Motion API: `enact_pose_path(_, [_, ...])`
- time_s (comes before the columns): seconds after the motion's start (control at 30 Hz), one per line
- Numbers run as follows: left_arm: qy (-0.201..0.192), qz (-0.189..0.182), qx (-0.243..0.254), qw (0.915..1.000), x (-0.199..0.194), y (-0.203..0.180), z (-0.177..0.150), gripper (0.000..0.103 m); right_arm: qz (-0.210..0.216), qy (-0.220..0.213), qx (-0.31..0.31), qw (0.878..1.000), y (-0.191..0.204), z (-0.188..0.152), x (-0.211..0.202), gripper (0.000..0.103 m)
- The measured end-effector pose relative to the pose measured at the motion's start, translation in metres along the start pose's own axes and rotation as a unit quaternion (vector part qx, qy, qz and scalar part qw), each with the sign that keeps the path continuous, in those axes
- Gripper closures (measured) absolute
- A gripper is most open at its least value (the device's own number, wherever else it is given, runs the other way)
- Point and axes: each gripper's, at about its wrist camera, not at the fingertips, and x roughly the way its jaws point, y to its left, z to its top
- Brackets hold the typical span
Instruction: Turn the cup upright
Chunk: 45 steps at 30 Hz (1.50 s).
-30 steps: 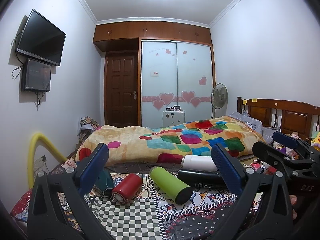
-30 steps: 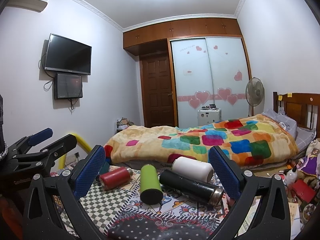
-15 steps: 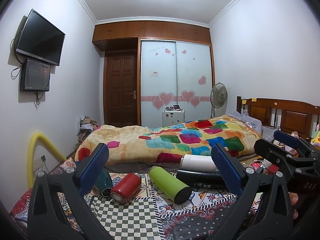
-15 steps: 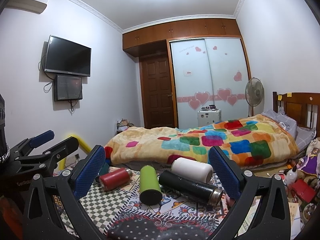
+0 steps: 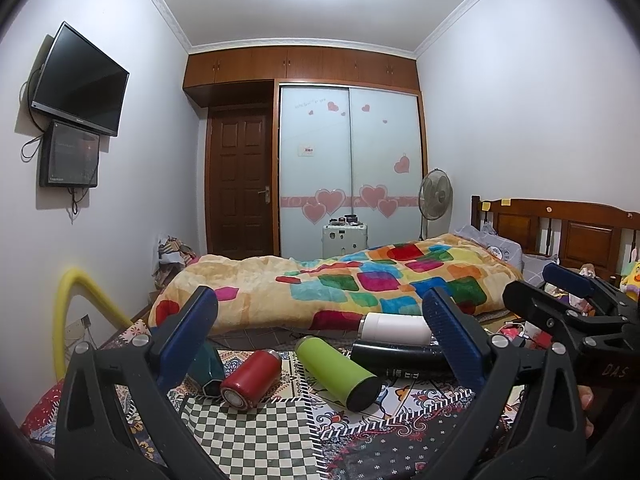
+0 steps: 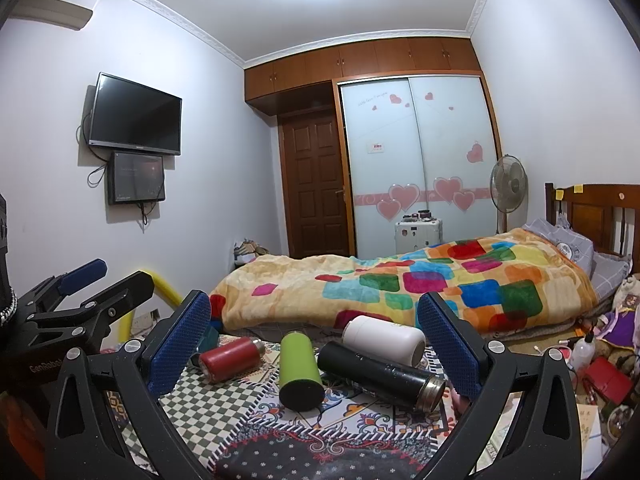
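Several cups lie on their sides on a patterned cloth (image 5: 256,436): a dark teal one (image 5: 208,368), a red one (image 5: 250,378), a green one (image 5: 338,372), a black one (image 5: 396,364) and a white one (image 5: 394,328). They also show in the right wrist view: red (image 6: 230,362), green (image 6: 299,372), black (image 6: 380,374), white (image 6: 384,338). My left gripper (image 5: 320,344) is open and empty, short of the cups. My right gripper (image 6: 314,340) is open and empty, short of them too.
A bed with a colourful blanket (image 5: 344,284) lies just behind the cups. A yellow tube (image 5: 66,320) stands at the left. Clutter with a red box (image 6: 608,376) lies on the floor at the right. A TV (image 5: 78,80) hangs on the left wall.
Both views have shifted only slightly. The cups lie as before and both grippers stay open.
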Motion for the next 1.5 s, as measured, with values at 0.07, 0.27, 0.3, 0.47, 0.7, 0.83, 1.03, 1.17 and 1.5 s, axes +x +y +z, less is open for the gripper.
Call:
enact_pose_path(0.07, [0.000, 0.000, 0.000, 1.0000, 0.000, 0.000, 0.000, 0.000, 0.000, 0.000, 0.000, 1.000, 0.000, 0.000, 0.000, 0.000])
enact_pose_path(0.27, [-0.002, 0.000, -0.002, 1.0000, -0.001, 0.000, 0.001, 0.000, 0.001, -0.001, -0.001, 1.000, 0.000, 0.000, 0.000, 0.000])
enact_pose_path(0.3, [-0.002, 0.000, -0.002, 1.0000, -0.001, 0.000, 0.001, 0.000, 0.001, -0.001, -0.001, 1.000, 0.001, 0.000, 0.000, 0.000])
enact_pose_path(0.47, [-0.004, 0.001, -0.004, 1.0000, -0.002, 0.002, 0.002, 0.000, 0.002, 0.000, -0.001, 1.000, 0.002, 0.000, 0.000, 0.000])
enact_pose_path(0.7, [0.000, 0.001, -0.006, 1.0000, -0.001, 0.004, 0.001, 0.000, 0.004, 0.001, -0.001, 1.000, 0.004, 0.000, 0.001, 0.000])
enact_pose_path(0.83, [0.006, 0.002, -0.008, 1.0000, 0.004, 0.008, -0.002, 0.000, 0.005, 0.005, -0.003, 1.000, 0.007, -0.003, 0.006, 0.000])
enact_pose_path(1.03, [0.082, -0.026, -0.009, 0.9963, 0.048, 0.029, -0.009, 0.000, -0.002, 0.029, -0.009, 1.000, 0.003, -0.015, 0.024, 0.000])
enact_pose_path(1.17, [0.178, -0.023, 0.000, 0.9838, 0.109, 0.056, -0.016, 0.004, -0.014, 0.053, -0.010, 0.998, -0.005, -0.026, 0.038, 0.000])
enact_pose_path(1.5, [0.371, -0.015, 0.060, 0.9264, 0.238, 0.091, -0.072, 0.020, -0.012, 0.090, 0.008, 0.996, -0.026, -0.044, 0.067, 0.000])
